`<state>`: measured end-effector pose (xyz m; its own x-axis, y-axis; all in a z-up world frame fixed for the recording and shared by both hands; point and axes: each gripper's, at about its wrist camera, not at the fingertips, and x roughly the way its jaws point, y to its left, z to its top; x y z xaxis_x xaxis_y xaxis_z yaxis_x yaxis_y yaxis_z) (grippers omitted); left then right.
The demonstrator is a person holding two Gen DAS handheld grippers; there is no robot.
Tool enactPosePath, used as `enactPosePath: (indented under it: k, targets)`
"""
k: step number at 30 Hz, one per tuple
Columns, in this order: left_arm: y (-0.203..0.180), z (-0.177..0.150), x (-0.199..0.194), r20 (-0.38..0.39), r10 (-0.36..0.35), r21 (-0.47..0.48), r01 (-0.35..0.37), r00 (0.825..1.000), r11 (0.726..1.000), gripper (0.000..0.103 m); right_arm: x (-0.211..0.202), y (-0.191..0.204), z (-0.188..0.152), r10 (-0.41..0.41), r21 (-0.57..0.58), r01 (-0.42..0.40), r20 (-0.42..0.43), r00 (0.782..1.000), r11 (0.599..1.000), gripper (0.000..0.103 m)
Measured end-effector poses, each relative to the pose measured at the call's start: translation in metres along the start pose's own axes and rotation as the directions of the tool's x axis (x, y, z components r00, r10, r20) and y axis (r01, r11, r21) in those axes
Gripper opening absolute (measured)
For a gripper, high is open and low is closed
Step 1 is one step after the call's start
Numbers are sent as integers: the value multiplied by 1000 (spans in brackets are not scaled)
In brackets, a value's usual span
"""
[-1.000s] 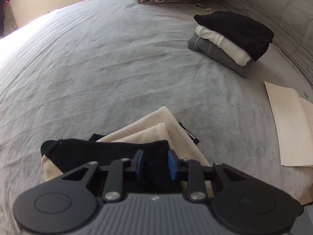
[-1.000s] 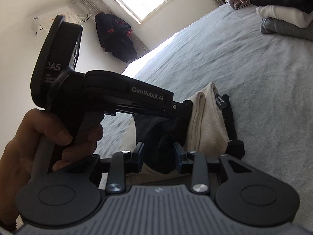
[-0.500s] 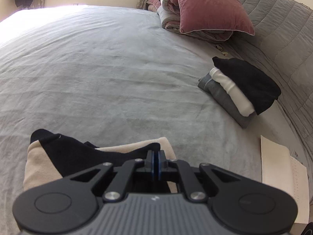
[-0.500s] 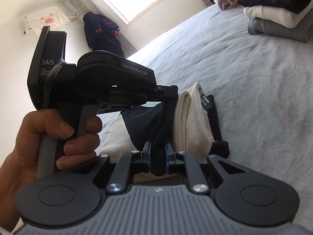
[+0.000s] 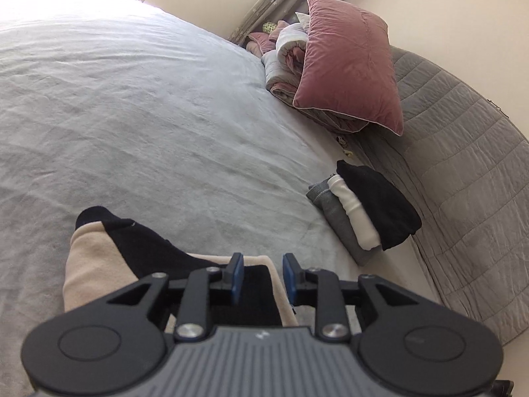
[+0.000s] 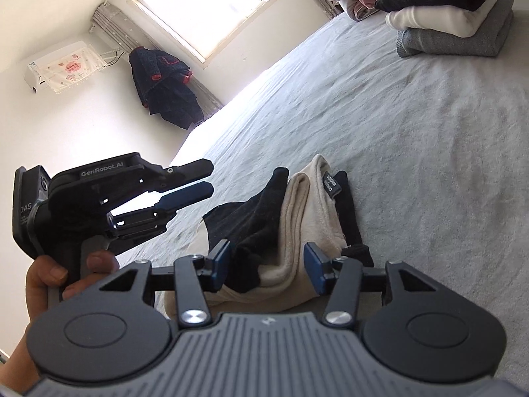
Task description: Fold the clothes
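Note:
A folded beige and black garment (image 5: 99,264) (image 6: 307,218) lies on the grey bed sheet (image 5: 148,115). My right gripper (image 6: 267,266) sits low over its near end. Its jaws are opening, and the bunched cloth lies between the blue pads (image 6: 220,264) without being pressed. My left gripper (image 5: 263,278) (image 6: 206,180), held by a person's hand (image 6: 49,274), hovers off the garment's left side. Its jaws are opening too, with nothing between them. A stack of folded clothes (image 5: 363,211) (image 6: 453,29), black on white on grey, rests farther back.
A pink pillow (image 5: 347,63) leans on rolled bedding by the quilted grey headboard (image 5: 463,182). A dark jacket (image 6: 165,89) hangs near the bright window (image 6: 211,6). An air conditioner (image 6: 59,69) is on the wall.
Both grippers were pinched on the garment's black cloth half a second ago and now stand apart from it. The left gripper has rolled and drawn away to the garment's left.

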<state>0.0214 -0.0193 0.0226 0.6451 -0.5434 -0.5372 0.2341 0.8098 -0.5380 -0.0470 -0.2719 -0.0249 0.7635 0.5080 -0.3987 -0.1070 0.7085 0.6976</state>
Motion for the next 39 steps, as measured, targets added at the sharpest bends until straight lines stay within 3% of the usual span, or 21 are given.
enactPosePath:
  k: [8, 10, 11, 12, 13, 21, 26, 29, 31, 34, 39]
  targets:
    - [50, -30, -29, 28, 118, 54, -119, 993, 991, 30, 19, 4, -7, -6, 87, 7, -12, 1000, 996, 57]
    - [56, -35, -30, 40, 106, 46, -108, 994, 993, 30, 25, 7, -7, 1, 110, 0, -15, 1000, 994, 55]
    - [59, -37, -31, 47, 100, 41, -102, 994, 994, 30, 28, 8, -7, 8, 120, -6, -17, 1000, 993, 48]
    - [58, -39, -31, 56, 104, 46, -107, 993, 993, 30, 28, 11, -7, 16, 128, -13, -22, 1000, 992, 35]
    - [58, -41, -31, 65, 110, 51, -114, 992, 992, 30, 29, 12, -6, 23, 131, -20, -22, 999, 991, 31]
    - [45, -40, -42, 139, 23, 55, -31, 990, 998, 30, 0, 30, 23, 145, 123, -152, 70, 987, 981, 28]
    - [30, -55, -23, 97, -12, 127, 0, 995, 992, 31, -4, -5, 23, 79, 196, -92, 75, 994, 976, 28]
    - [22, -73, -9, 76, -6, 191, -9, 997, 982, 32, -5, -33, 13, 35, 248, -48, 54, 998, 968, 30]
    - [14, -89, -3, 112, 25, 270, -55, 993, 961, 32, -11, -41, 7, 40, 259, -58, 72, 997, 964, 35]
    - [5, -100, -4, 164, 55, 359, -111, 985, 927, 32, -24, -28, 8, 1, 173, -22, 120, 993, 985, 40]
    - [3, -101, -8, 179, 59, 378, -124, 982, 918, 32, -34, 24, 5, -22, -133, 53, 227, 974, 990, 40]
